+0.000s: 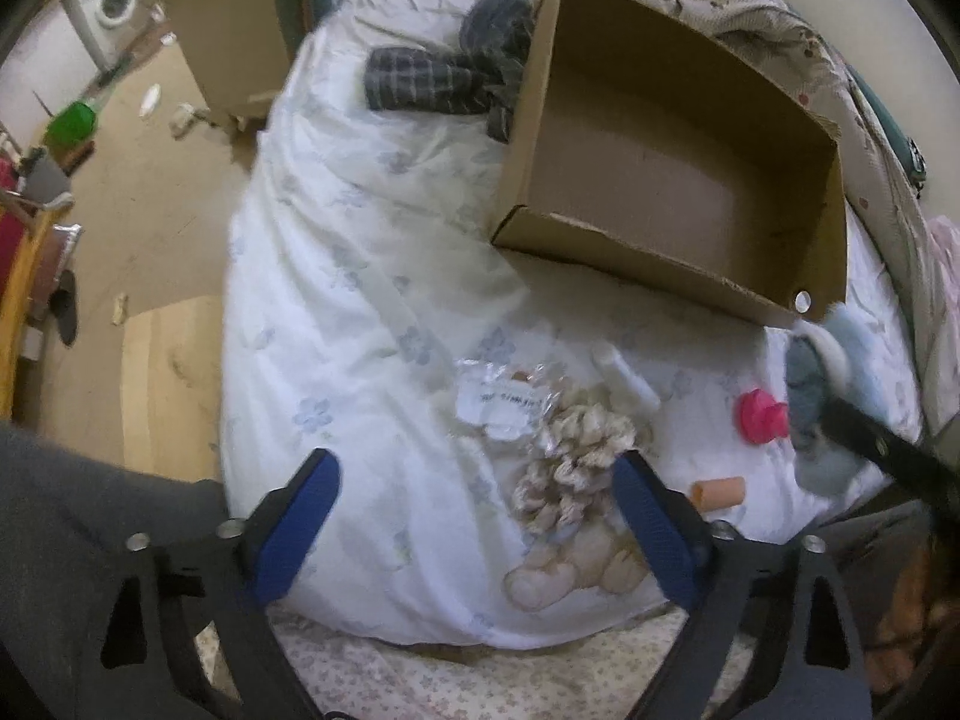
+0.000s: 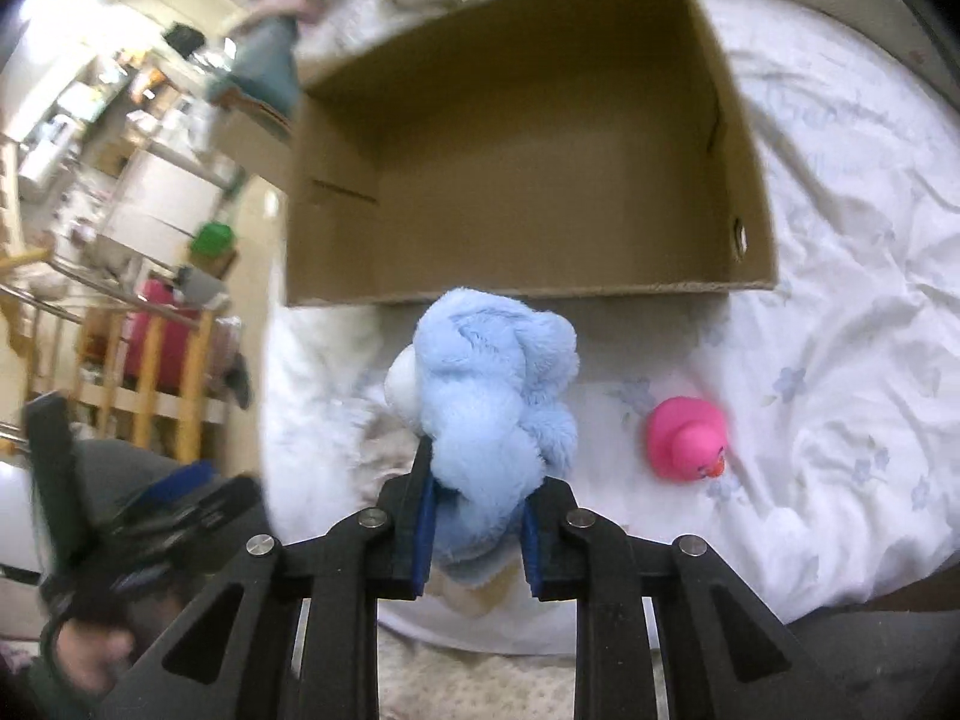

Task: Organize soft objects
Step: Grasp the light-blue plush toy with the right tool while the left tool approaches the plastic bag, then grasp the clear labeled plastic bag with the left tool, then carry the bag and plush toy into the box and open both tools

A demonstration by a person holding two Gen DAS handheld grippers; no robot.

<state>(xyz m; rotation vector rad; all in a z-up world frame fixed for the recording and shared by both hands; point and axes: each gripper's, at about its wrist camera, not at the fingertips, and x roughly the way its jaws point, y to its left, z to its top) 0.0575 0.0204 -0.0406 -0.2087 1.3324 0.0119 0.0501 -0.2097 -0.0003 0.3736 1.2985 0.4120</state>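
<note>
My right gripper (image 2: 477, 501) is shut on a light blue plush toy (image 2: 498, 396) and holds it above the bed, just in front of the empty cardboard box (image 2: 750, 192). The toy also shows in the left wrist view (image 1: 831, 378), beside the box's (image 1: 630, 264) near corner. My left gripper (image 1: 474, 480) is open and empty over the white floral duvet. A cream frilly scrunchie (image 1: 576, 462) lies just ahead, near its right finger. A pink rubber duck (image 2: 687, 438) lies on the bed to the right of the plush toy.
A dark checked cloth (image 1: 456, 78) lies left of the box. A crumpled wrapper (image 1: 498, 402), a white tube (image 1: 624, 375) and an orange cylinder (image 1: 717, 492) lie on the duvet. The bed edge (image 1: 240, 300) drops to the floor at left, where another cardboard box (image 1: 234, 42) stands.
</note>
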